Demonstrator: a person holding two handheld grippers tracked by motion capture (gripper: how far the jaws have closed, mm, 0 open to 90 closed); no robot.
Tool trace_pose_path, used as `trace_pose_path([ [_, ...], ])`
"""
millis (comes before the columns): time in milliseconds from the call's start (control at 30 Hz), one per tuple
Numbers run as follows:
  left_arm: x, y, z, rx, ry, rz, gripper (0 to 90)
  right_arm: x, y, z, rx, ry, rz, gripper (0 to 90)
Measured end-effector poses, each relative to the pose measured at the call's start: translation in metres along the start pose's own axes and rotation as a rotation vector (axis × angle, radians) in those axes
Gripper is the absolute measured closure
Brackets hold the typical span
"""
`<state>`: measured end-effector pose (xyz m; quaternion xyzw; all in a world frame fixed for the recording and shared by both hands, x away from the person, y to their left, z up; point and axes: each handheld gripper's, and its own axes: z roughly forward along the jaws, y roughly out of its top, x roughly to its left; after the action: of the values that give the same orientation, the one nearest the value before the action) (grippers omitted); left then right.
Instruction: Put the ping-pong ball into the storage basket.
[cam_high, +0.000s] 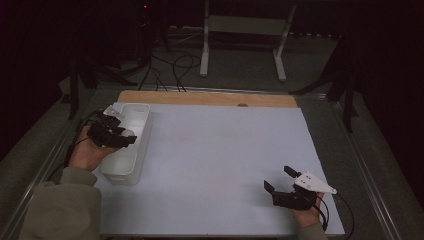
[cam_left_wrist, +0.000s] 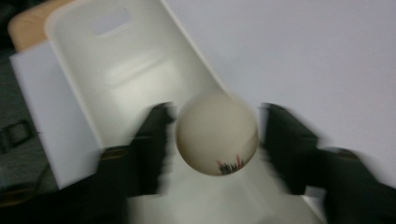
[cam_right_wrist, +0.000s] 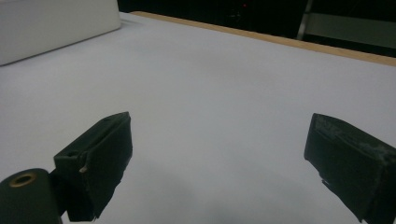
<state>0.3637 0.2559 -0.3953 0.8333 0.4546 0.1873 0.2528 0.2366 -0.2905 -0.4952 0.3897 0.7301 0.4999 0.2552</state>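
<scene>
White plastic bin at the counter's left edge, long side running toward the far left corner. My left claw hangs over the bin's middle with a pale ball between the jaws. In the left claw view there's a slim gap on either side of the ball, so I read the pads as clear of it: open, ball let go above the bin floor. That picture is smeared, so contact is hard to rule out fully. My right claw sits near the counter's near right corner, jaws spread wide, holding nothing.

To do this drop well: keep the left hand level and centred between the bin walls, open fully, then lift straight up.

The high view gives placement of bin and both hands. The left claw view adds the ball's dark and red print and the bin's handle slot.
</scene>
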Motion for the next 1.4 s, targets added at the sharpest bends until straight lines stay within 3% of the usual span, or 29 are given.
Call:
trace_pose_path([
  [33, 0.001, 0.000, 0.000, 0.002, 0.001, -0.013, 10.6, 0.000, 0.000, 0.000, 0.001, -0.001, 0.003, 7.3],
  [67, 0.001, 0.000, 0.000, 0.005, -0.007, -0.021, 5.1, 0.000, 0.000, 0.000, 0.001, -0.001, 0.003, 7.3],
  [133, 0.002, -0.001, 0.000, 0.009, -0.017, -0.015, 0.0, 0.000, 0.000, 0.000, 0.000, -0.001, 0.002, 7.3],
  [1400, -0.009, -0.004, -0.003, -0.121, -0.049, -0.003, 0.0, 0.000, 0.000, 0.000, -0.002, 0.001, -0.001, 7.2],
])
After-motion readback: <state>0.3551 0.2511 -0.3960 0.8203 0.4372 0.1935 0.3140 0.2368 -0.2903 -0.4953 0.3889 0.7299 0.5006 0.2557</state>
